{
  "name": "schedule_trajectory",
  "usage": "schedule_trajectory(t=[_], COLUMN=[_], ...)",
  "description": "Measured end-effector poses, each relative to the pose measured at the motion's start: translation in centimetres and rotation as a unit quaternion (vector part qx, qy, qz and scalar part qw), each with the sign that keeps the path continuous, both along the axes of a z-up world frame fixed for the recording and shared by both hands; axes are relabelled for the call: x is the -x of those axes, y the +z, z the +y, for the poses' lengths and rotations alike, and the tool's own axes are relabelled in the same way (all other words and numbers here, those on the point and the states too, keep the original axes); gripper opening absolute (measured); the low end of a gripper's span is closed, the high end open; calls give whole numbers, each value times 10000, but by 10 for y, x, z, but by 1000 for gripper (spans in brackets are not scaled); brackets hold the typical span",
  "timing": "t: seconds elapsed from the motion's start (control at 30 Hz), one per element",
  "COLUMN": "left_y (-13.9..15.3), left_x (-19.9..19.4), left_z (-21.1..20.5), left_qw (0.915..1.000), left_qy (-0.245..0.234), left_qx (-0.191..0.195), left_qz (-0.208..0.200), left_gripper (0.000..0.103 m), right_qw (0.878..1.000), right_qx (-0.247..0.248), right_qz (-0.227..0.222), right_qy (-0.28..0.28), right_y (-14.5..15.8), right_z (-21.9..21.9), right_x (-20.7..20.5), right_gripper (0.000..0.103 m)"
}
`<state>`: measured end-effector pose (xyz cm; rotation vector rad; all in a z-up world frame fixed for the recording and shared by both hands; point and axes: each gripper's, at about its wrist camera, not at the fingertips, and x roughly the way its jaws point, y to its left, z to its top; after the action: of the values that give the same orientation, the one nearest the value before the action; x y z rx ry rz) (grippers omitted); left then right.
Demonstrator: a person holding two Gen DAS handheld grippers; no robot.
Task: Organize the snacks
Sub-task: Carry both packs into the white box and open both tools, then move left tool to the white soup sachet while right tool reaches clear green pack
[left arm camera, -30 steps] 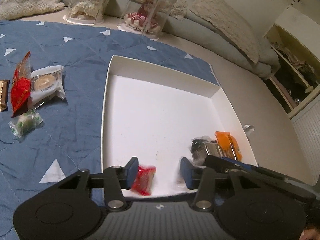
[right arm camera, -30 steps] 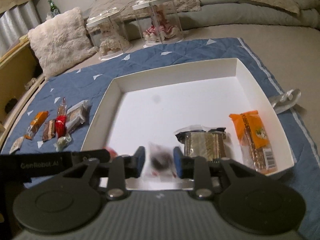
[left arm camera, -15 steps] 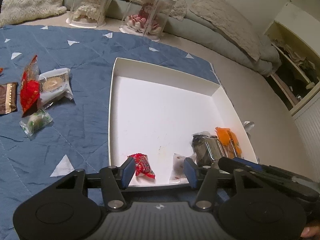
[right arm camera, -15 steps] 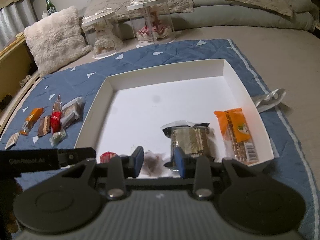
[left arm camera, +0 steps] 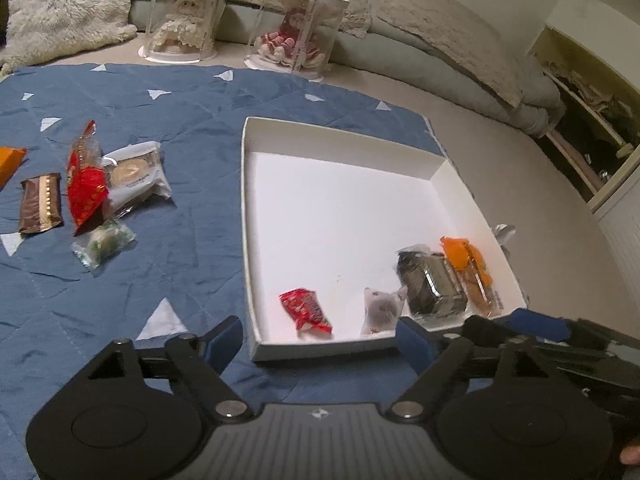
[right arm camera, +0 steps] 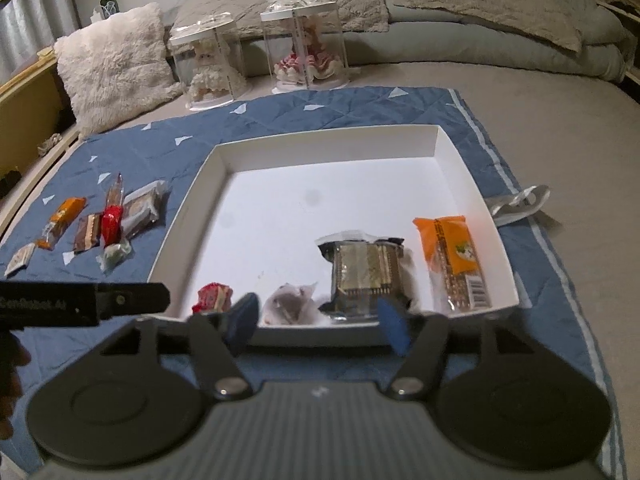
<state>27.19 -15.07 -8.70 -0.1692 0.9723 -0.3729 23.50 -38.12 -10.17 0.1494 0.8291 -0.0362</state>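
Note:
A white shallow box [left arm camera: 360, 136] [right arm camera: 472, 168] lies on a blue quilt. Along its near wall rest a small red snack [left arm camera: 306, 309] [right arm camera: 212, 297], a clear pouch with a dark piece [left arm camera: 380, 310] [right arm camera: 290, 303], a dark foil pack [left arm camera: 434, 284] [right arm camera: 366, 270] and an orange bar [left arm camera: 466, 264] [right arm camera: 452, 254]. My left gripper [left arm camera: 318, 342] hangs over the box's near edge, jaws opening, nothing between them. My right gripper [right arm camera: 320, 320] also stands near that edge, jaws opening and empty. Loose snacks lie left of the box: a red packet [left arm camera: 86, 188], a brown bar [left arm camera: 40, 208], a round pastry [left arm camera: 134, 174], a green candy [left arm camera: 104, 242].
Two clear cases with dolls [left arm camera: 184, 12] [left arm camera: 294, 24] stand beyond the quilt [left arm camera: 120, 280]. A fluffy pillow [right arm camera: 108, 64] lies at the back left, grey cushions behind. An orange bar [right arm camera: 62, 216] and a small sachet [right arm camera: 20, 258] lie further left. A plastic wrapper [right arm camera: 516, 204] sits right of the box.
Both grippers let go: the red snack left my left jaws and the clear pouch left my right jaws. Both now lie in the box. Both grippers drew back and up, jaws wider.

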Motion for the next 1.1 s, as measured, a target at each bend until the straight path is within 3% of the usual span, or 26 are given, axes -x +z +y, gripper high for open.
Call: schedule_trajectory(t=[0.17,0.3,0.63,1.1], left_y=[-1,-3,-10,-11], left_x=[5,8,11,9], left_z=[8,14,41,128], left_qw=[9998,9995,9993,9970], left_qy=[-20,-43,41,579], left_qx=[-184,-316,-381,-520], left_qz=[5,24,50,29], left_gripper=[102,103,103,103], right_qw=[9998,9995,9990,9988], right_qx=[176,297,417,390], right_qz=[32,20,148,137], right_qy=[-33,-55,30,255], right_y=[1,-1,-4,0], right_z=[2,4,17,62], right_x=[6,10,8,-13], right_gripper=[88,103,103,103])
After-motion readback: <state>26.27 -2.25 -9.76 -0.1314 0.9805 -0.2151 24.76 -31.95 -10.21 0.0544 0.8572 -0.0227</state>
